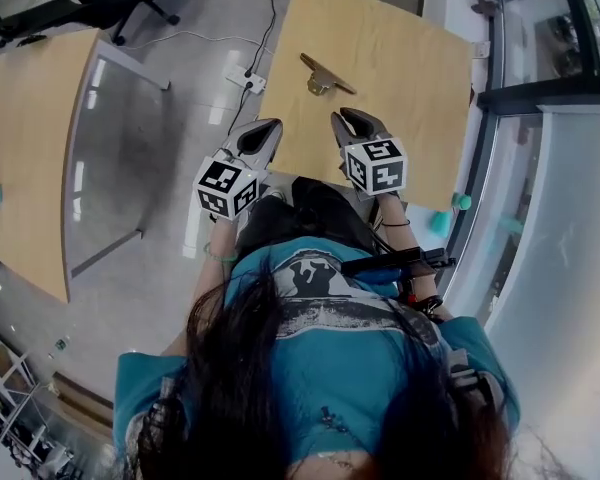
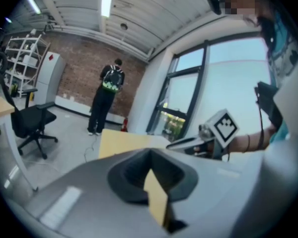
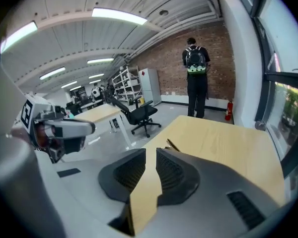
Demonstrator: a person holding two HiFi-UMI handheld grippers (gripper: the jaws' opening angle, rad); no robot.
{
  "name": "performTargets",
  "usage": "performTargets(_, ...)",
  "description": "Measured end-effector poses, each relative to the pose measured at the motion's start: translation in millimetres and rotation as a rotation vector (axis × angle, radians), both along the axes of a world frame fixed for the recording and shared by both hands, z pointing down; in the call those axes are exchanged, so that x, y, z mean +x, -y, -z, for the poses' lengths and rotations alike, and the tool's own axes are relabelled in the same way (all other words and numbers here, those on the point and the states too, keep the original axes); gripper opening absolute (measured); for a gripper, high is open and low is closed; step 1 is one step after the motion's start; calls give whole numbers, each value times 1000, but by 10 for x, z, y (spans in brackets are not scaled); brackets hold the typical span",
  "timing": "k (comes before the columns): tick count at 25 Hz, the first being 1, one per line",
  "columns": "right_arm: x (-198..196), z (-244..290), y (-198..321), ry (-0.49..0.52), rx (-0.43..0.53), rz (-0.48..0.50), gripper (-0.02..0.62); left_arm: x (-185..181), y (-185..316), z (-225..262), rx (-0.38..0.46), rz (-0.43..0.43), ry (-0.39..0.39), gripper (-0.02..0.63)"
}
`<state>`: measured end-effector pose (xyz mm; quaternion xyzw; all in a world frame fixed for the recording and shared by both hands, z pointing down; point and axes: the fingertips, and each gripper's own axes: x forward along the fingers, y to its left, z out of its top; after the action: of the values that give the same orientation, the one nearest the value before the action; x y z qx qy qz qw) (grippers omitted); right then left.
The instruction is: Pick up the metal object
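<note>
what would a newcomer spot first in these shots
A metal object lies alone on the wooden table, and nothing is touching it. The left tool and right tool are held just short of it, both empty. Farther back, a person with a backpack stands facing the brick wall.

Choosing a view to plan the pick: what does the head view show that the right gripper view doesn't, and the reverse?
Head view only: the power strip on the floor. Right gripper view only: a standing person by the brick wall. Both: the wooden table, the metal object on it (gripper view: only its end), and the left gripper.
</note>
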<state>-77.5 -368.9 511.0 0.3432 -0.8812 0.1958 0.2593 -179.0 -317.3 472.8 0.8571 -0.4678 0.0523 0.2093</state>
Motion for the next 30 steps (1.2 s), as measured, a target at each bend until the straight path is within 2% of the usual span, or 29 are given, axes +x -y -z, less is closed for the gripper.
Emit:
performTargets(2,-63,-157,177,-72,3,68,56,36,57,-21,-18,8,1,0)
performTargets(4,-126,-329,332,-143,10,138,116,65,106,-68,-40,17,1,0)
performTargets(5,-159,-410,405,-175,17,168,124,68,133,-83,-48,23,2,0)
performTargets(11,-344,-913,700,-345,30,308,149,0,235,-109,-74,78,25,0)
performTargets(18,-501,-1417,1031,-562,114,425,161,-182,239,-226,-110,129,35,0)
performTargets(22,-444,-1631,1100,-638,123,437,160,-233,173,-249,-125,161,40,0)
performTargets(27,-431,-1641,1229,-661,161,424,150,-261,196,-305,-134,175,38,0)
performTargets(30,-414,-1578,1251,-624,112,375,116,-254,205,-311,-135,166,35,0)
